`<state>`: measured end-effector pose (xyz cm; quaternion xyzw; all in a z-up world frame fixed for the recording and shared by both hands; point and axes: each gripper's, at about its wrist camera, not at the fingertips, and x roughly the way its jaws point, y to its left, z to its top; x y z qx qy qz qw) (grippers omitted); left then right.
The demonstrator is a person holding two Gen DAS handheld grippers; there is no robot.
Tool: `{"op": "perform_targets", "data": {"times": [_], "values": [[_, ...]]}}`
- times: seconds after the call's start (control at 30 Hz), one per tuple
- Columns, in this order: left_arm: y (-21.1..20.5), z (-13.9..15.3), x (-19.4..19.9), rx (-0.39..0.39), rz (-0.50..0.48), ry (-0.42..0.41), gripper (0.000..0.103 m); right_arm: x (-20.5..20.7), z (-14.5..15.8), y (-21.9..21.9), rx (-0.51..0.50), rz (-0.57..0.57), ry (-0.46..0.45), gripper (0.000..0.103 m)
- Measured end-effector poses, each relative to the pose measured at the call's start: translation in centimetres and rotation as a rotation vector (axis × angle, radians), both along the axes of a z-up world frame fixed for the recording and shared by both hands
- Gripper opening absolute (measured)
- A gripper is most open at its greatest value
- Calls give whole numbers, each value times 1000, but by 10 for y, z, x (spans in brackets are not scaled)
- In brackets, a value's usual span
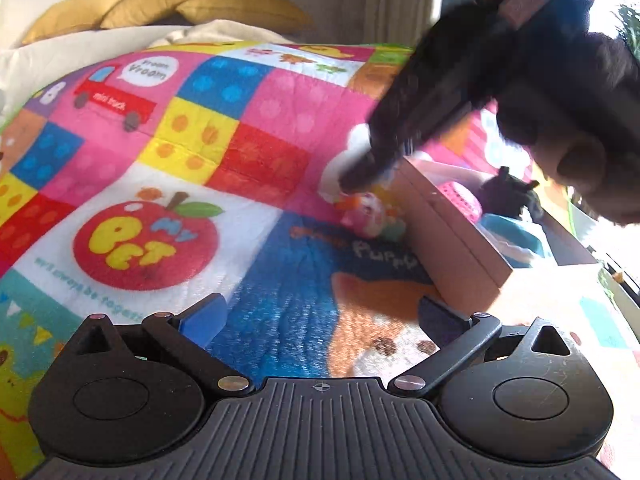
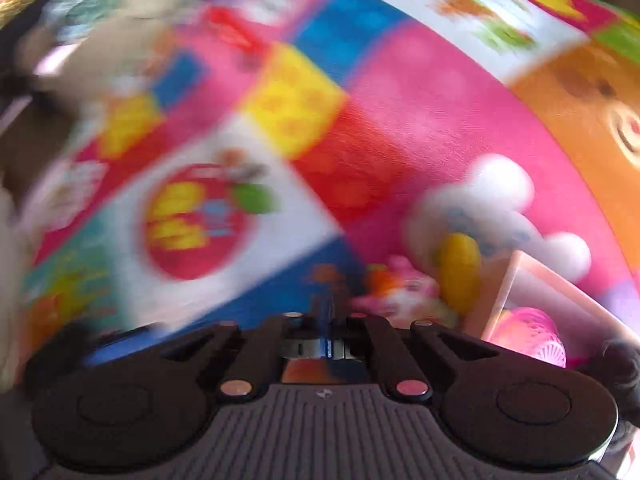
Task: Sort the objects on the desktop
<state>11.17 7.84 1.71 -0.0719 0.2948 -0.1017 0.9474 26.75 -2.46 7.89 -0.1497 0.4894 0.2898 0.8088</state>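
From my left wrist camera, my left tool [image 1: 320,312] stands spread wide, its blue-padded fingers [image 1: 204,316] far apart with nothing between them, hovering above the bright patchwork blanket [image 1: 240,140] printed with a red apple, a truck and coloured squares. Ahead and to the right sits a cardboard box [image 1: 452,240], and inside it I see a pink perforated ball [image 1: 460,200], a dark object and something light blue. Just outside the box's near-left wall lies a small pink and white toy [image 1: 372,216] on the blanket. My right tool [image 1: 368,172] reaches in from the upper right, dark and blurred, its tip just above that toy; whether it touches I cannot tell. Yellow cushions [image 1: 160,0] lie behind the blanket.

From my right wrist camera the picture is smeared. My right tool [image 2: 328,320] has its fingers pressed together, with nothing pinched between them that I can make out. Just beyond the tips, slightly right, lies the pink and white toy [image 2: 404,296] with a yellow piece [image 2: 460,272] beside it. The cardboard box [image 2: 520,280] sits at the right, the pink ball [image 2: 532,336] inside it.
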Motion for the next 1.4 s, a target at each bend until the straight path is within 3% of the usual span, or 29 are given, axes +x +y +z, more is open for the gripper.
{"op": "perform_targets", "data": {"times": [0.03,0.1,0.2,0.33,0.53,0.8,0.93,1.03,1.17,1.27,1.33,1.4], "values": [[-2,-1,1,1,-11,4,103,-3,6,1,-27,12,-54,4],[-5,-4,1,11,-27,12,103,7,5,4,-109,-26,-153,14],[-7,-7,1,20,-19,15,103,43,-22,3,-214,-136,-188,28],[-3,-9,6,-1,6,37,103,75,-51,-3,-247,-217,-170,32],[-6,-8,2,16,-16,18,103,74,-57,-5,-267,-158,-161,26],[-19,1,-24,38,-108,-7,103,-8,-31,-30,-66,-3,-2,26],[-22,0,-47,46,-178,13,103,-73,-21,-52,-7,93,11,26],[-27,-2,-63,102,-199,19,103,-118,-14,-73,39,127,-9,26],[-34,1,-66,148,-173,32,103,-156,-3,-115,122,68,-50,24],[-45,2,-62,176,-164,36,103,-176,-9,-143,115,-29,-104,24],[-53,3,-60,186,-174,42,103,-185,-10,-164,102,-106,-149,28],[-61,3,-61,172,-207,46,103,-190,-11,-187,123,-195,-194,42]]}}
